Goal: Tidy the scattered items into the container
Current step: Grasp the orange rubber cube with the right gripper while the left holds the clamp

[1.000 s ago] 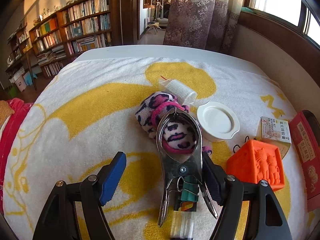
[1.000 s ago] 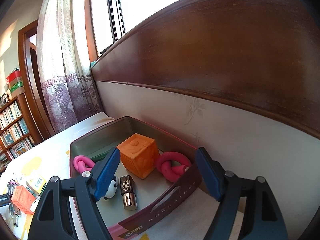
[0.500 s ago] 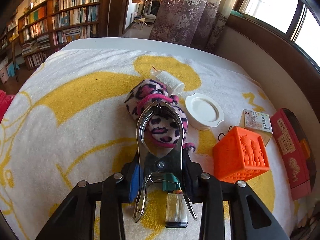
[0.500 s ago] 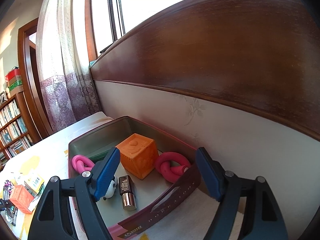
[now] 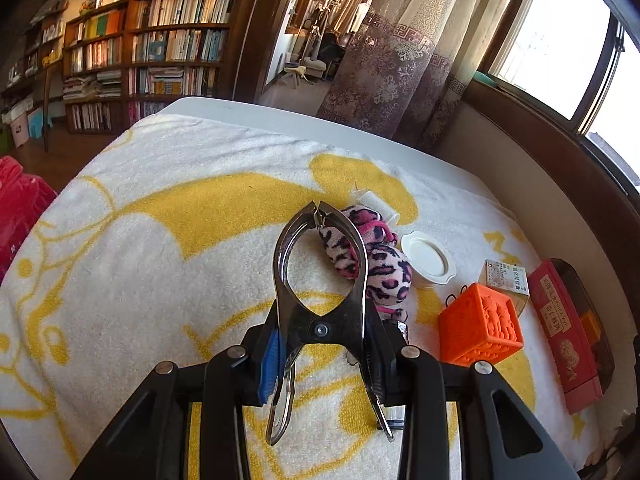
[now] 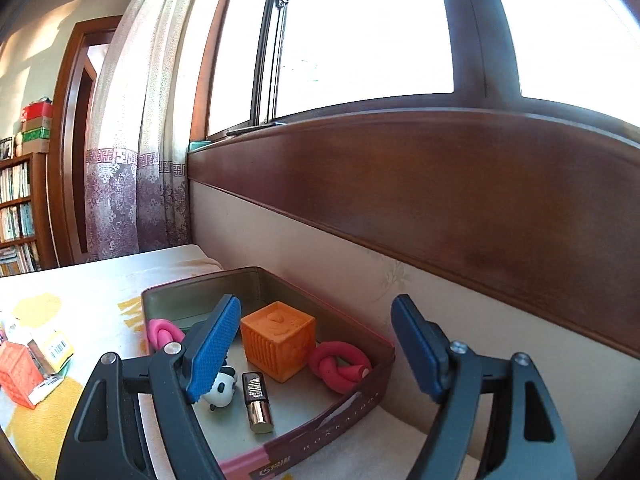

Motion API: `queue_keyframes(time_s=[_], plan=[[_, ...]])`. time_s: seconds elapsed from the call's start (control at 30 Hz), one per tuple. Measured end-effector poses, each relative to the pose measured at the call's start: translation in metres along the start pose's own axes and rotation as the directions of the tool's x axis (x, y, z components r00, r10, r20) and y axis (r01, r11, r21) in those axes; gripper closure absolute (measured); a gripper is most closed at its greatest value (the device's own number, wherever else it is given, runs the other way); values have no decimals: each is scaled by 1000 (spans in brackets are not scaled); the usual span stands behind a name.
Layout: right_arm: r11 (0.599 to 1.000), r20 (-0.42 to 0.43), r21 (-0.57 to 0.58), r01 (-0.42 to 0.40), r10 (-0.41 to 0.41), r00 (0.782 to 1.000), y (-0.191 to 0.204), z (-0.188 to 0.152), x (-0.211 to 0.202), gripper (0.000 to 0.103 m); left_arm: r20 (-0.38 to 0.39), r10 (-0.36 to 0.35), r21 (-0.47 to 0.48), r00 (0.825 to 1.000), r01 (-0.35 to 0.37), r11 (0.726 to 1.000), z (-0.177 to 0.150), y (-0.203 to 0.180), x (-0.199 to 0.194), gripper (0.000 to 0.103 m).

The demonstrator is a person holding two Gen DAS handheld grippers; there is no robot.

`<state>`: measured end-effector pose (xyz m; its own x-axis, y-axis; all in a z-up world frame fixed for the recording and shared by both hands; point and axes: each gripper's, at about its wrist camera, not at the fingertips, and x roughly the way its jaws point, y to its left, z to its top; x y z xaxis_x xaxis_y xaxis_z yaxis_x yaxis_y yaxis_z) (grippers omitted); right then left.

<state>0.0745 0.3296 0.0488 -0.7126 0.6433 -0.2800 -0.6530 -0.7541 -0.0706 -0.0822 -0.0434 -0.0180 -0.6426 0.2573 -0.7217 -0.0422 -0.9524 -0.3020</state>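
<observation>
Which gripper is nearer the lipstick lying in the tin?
Right. The right gripper hovers open just above the lipstick; the left gripper, clamping the metal clip, is over the towel.

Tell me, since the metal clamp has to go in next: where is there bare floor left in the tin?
Free: the tin's far end behind the orange cube, and the near strip beside the lipstick. Crowded: the middle, with cube, pink knots and panda figure. The left gripper holds the clamp.
</observation>
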Motion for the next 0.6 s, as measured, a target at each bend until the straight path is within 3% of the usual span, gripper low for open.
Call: queue_keyframes(time_s=[0.07,0.13,0.2,0.3,0.4,0.47,0.53,0.6], plan=[[996,15,17,-91,90,996,14,10,-21,22,-6,3,-11,1000,-3,1000,-1,3,1,65],[979,16,0,-206,206,979,37,18,-38,21,-11,-13,-7,1000,13,1000,-3,0,1,65],[935,-43,-13,-355,354,934,66,19,-44,21,-6,-22,12,1000,22,1000,-4,-5,-1,65],[852,-187,-37,-522,507,841,117,8,-40,21,3,-24,32,1000,24,999,-6,-10,-4,65],[793,-302,-9,-609,578,758,155,-2,-30,21,-2,-30,29,1000,30,999,-8,-9,-5,65],[766,-350,7,-643,604,716,175,-6,-24,21,-3,-29,22,1000,29,999,-8,-7,-4,65],[752,-387,8,-659,610,691,194,-10,-16,21,4,-26,16,1000,26,1000,-8,-6,-6,65],[748,-426,-12,-663,596,681,214,-16,-8,21,18,-23,12,1000,23,1000,-7,-5,-10,65]])
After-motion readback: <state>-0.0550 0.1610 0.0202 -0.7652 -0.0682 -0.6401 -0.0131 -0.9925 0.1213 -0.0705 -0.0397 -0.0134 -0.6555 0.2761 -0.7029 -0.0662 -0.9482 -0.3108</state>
